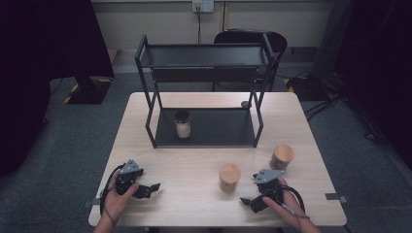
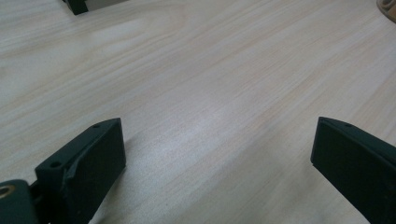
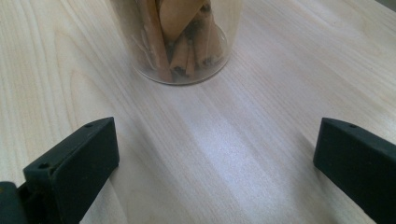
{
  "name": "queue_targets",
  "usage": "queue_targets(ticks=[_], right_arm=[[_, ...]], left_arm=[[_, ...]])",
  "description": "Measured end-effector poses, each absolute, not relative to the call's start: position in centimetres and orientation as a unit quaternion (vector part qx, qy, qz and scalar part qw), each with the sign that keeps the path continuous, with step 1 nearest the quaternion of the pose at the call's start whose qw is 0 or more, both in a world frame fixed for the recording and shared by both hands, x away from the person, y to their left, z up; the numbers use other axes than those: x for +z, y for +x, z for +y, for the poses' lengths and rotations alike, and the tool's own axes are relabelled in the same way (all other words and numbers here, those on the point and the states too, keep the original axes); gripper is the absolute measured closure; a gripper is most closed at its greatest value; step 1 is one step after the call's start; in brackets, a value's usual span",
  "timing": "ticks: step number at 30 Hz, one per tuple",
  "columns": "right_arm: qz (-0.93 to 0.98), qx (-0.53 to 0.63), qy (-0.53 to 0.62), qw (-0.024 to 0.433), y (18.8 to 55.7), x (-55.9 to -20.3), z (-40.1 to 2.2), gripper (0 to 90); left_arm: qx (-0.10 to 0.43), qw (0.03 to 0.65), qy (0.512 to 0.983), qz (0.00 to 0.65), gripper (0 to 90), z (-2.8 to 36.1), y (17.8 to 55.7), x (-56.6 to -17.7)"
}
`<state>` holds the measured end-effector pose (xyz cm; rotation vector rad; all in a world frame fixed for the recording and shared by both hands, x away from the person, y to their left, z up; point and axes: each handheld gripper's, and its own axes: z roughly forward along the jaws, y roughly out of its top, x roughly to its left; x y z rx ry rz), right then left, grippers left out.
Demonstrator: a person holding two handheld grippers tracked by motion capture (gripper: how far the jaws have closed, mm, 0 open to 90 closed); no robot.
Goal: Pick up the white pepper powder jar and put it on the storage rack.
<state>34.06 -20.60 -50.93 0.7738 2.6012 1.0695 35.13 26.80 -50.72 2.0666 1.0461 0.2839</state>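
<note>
One jar (image 1: 182, 124) sat on rack (image 1: 209, 127); two wood-lid jars (image 1: 229, 176) still on table, left gripper (image 1: 151, 187) and right gripper (image 1: 248, 201) both released, holding nothing

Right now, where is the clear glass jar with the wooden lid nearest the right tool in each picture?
High view: the glass jar stands right of centre on the pale wooden table.
Left gripper view: a tan sliver at the top right corner, perhaps.
Right gripper view: top centre, beyond the right tool.
Shared landmark: the table.
</note>
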Motion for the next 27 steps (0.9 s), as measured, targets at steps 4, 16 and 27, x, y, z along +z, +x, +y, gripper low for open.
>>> queue_targets(ticks=[4,16,27], right_arm=[[0.886,0.364,0.264,0.112,34.06,-50.93,-20.6,0.0],[0.886,0.364,0.264,0.112,34.06,-50.93,-20.6,0.0],[0.886,0.364,0.264,0.112,34.05,-50.93,-20.6,0.0]], left_arm=[[0.115,0.391,0.816,0.41,2.9,26.91,35.01,-50.75],[0.131,0.384,0.823,0.397,1.7,26.89,34.77,-50.96],[0.153,0.355,0.845,0.37,0.2,26.39,34.54,-51.05]])
